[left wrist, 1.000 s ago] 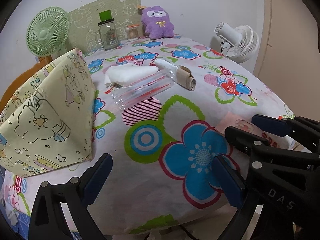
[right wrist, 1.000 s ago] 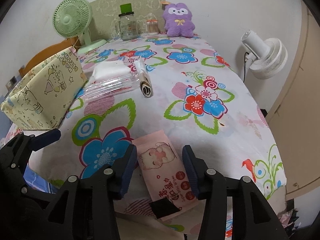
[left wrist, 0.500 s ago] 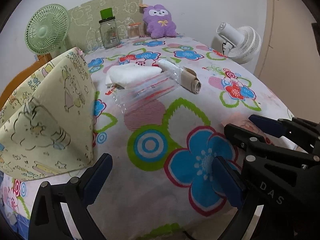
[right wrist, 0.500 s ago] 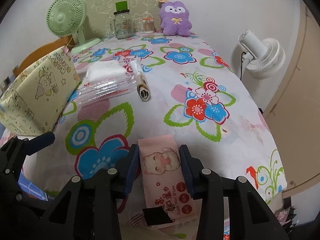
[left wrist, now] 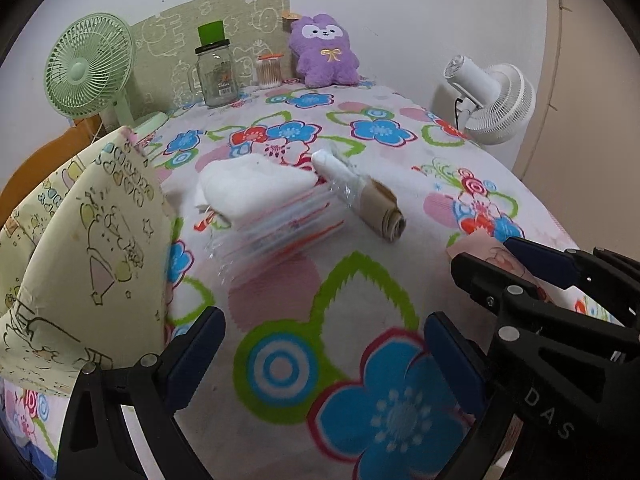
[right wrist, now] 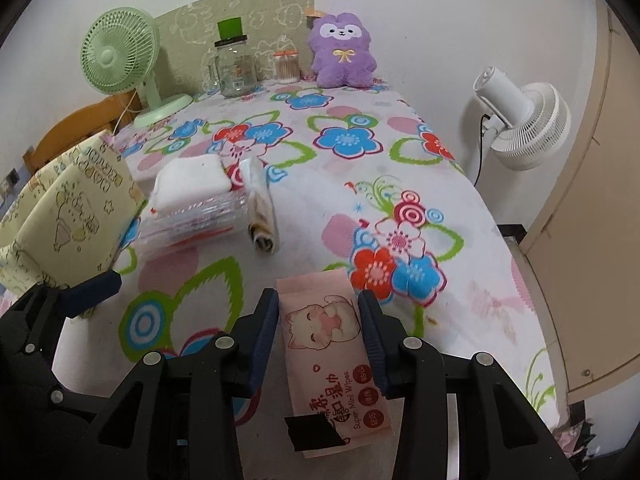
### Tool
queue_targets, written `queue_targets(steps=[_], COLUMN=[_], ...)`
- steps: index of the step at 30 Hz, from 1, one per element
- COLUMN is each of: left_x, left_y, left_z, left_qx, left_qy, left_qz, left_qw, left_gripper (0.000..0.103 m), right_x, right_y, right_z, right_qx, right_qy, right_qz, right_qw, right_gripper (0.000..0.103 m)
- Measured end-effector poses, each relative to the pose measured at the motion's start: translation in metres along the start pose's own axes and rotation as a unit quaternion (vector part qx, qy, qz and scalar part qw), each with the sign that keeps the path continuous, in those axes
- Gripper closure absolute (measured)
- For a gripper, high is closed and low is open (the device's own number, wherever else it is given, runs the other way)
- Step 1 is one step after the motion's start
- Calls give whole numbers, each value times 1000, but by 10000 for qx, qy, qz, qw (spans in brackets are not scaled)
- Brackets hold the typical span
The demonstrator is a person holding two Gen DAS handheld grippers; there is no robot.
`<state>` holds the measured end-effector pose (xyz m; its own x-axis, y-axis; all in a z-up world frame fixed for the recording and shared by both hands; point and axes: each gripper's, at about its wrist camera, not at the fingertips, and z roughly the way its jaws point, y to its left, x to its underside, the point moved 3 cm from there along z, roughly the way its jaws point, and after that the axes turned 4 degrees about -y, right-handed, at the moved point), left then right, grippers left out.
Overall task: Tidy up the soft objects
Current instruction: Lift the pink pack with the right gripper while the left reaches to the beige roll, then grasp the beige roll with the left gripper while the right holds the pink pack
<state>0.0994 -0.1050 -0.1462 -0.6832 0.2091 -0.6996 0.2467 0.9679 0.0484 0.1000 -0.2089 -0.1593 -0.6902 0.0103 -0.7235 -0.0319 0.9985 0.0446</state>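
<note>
A pink wet-wipes pack [right wrist: 320,328] with a cat print sits between the pads of my right gripper [right wrist: 318,300], which is shut on it near the table's front edge. The left wrist view shows that gripper [left wrist: 484,251] with a corner of the pack [left wrist: 496,258] at the right. My left gripper [left wrist: 322,320] is open over the flowered tablecloth [left wrist: 360,288], with nothing between its fingers. A yellow fabric storage bag [left wrist: 80,260] stands open just left of it. Further back lie a folded white cloth [left wrist: 252,184], a stack of clear plastic packets [left wrist: 280,236] and a wrapped roll [left wrist: 368,200].
At the back of the table stand a purple plush toy [left wrist: 326,54], a glass jar [left wrist: 218,76], a cotton-swab tub [left wrist: 270,72] and a green fan [left wrist: 88,68]. A white fan [left wrist: 492,100] stands off the table's right edge. A beige door [right wrist: 592,200] is at the right.
The right gripper's jaws closed onto the wipes pack. Both grippers then moved forward over the table, the pack travelling with the right one.
</note>
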Motion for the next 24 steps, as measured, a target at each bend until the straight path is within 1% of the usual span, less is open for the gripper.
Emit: queue_targets(steps=[3, 9, 11, 14, 15, 17, 21, 24], left_x=[-8, -25, -30, -36, -37, -41, -47, -50], left_y=[-6, -16, -19, -23, -24, -27, -31, -33], left_z=[4, 13, 19, 27, 29, 33, 40, 43], left_qx=[11, -39, -71, -114, -125, -151, -197, -281], left_qy=[-43, -85, -56, 1, 5, -18, -25, -34], left_qz=[8, -48, -82, -142, -159, -177, -179, -167], left_qw=[10000, 9999, 9999, 9998, 9998, 9997, 9996, 9995], left_gripper=[5, 6, 10, 14, 15, 21, 26, 35], right_x=[-7, -20, -24, -30, -32, -35, -41, -44], right_y=[-5, -17, -23, -30, -32, -35, -40, -41], right_z=[3, 8, 11, 16, 17, 19, 26, 30], right_qx=[-18, -82, -90, -100, -101, -108, -127, -148], right_qy=[-39, -119, -127, -144, -156, -176, -185, -181], right_qz=[14, 48, 83, 122, 132, 143, 152, 154], right_qw=[10000, 9999, 9998, 9998, 9997, 9997, 9996, 9996], right_gripper=[59, 59, 59, 59, 59, 59, 59, 59])
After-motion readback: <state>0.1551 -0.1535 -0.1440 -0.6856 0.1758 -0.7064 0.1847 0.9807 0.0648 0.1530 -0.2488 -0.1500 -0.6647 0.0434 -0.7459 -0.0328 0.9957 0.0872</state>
